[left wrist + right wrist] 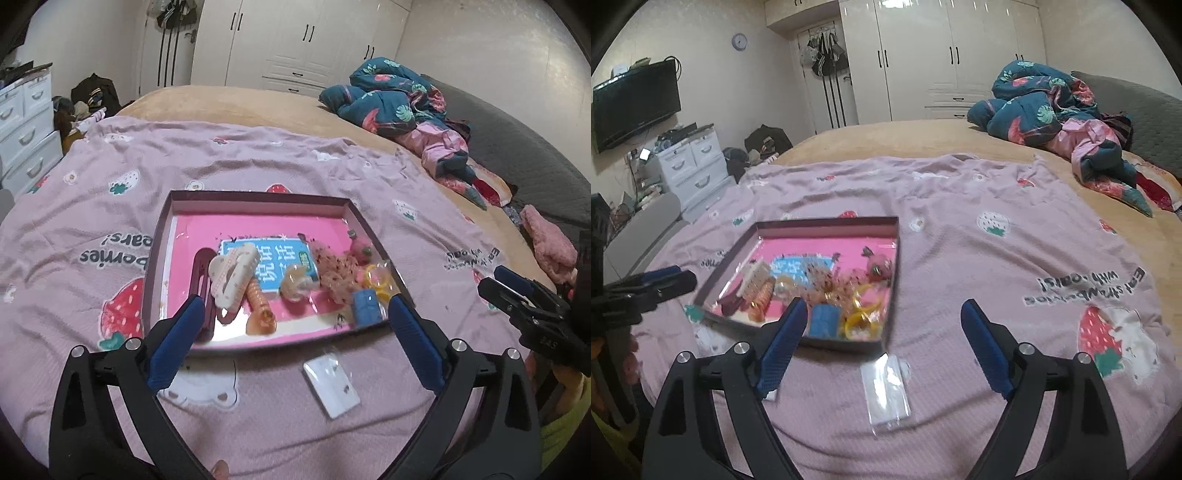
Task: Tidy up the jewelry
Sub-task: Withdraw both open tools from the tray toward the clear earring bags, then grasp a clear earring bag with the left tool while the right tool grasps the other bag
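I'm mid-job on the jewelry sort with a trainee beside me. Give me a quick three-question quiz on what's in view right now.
1. True or false: the small clear packet lies inside the tray.
2. Multiple choice: the left gripper and right gripper are A) both shut on items, B) both open and empty, C) one open, one shut.
3. Short answer: which item lies in the tray's near corner beside the yellow rings?

Key:
1. False; it lies on the pink blanket, in front of the tray.
2. B.
3. The blue box.
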`<state>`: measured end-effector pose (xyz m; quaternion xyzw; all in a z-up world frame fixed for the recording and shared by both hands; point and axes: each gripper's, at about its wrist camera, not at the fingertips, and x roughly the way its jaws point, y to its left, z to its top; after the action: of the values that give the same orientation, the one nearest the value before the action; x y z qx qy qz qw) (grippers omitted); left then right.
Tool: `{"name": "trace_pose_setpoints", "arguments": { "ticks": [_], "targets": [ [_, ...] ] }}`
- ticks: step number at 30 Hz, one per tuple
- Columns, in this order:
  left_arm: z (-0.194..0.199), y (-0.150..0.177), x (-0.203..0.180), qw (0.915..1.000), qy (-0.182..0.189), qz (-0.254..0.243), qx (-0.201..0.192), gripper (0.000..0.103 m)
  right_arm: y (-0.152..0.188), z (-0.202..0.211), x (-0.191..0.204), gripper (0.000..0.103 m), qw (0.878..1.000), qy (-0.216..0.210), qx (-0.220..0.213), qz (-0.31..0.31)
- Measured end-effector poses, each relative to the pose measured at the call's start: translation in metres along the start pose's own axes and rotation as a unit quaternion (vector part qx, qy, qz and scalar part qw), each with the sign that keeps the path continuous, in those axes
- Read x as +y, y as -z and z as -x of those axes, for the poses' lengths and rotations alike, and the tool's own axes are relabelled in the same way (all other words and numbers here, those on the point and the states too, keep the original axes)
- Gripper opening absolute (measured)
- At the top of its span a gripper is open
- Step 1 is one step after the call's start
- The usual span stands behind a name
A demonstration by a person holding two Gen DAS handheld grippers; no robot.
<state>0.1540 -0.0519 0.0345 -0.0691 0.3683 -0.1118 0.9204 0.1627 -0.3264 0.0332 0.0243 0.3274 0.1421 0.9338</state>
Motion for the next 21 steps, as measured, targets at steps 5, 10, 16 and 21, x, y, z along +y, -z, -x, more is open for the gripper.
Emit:
{"name": "trace_pose_setpoints", "arguments": {
  "ticks": [5, 10, 16, 21],
  "targets": [
    [-0.001, 0.020, 0.002, 0.9998, 0.002, 0.006, 0.018, 0.093, 0.016, 0.000, -0.005, 0.084, 1.000, 0.010, 0.017, -0.003],
    [-0.007, 0.036, 0.008, 0.9991, -0.001, 0.017, 0.038, 0.093, 0.031, -0.010, -0.006, 0.084, 0.999, 0.019, 0.039, 0.008],
    [-0.017, 0.053, 0.003, 0.9980, 0.000, 0.010, 0.063, 0.093, 0.053, -0.036, -0.009, 0.084, 0.997, 0.026, 0.078, 0.009],
    [-0.032, 0.065, -0.008, 0.9958, 0.009, -0.002, 0.091, 0.093, 0.063, -0.054, -0.004, 0.084, 0.995, 0.024, 0.097, 0.025]
  ]
}}
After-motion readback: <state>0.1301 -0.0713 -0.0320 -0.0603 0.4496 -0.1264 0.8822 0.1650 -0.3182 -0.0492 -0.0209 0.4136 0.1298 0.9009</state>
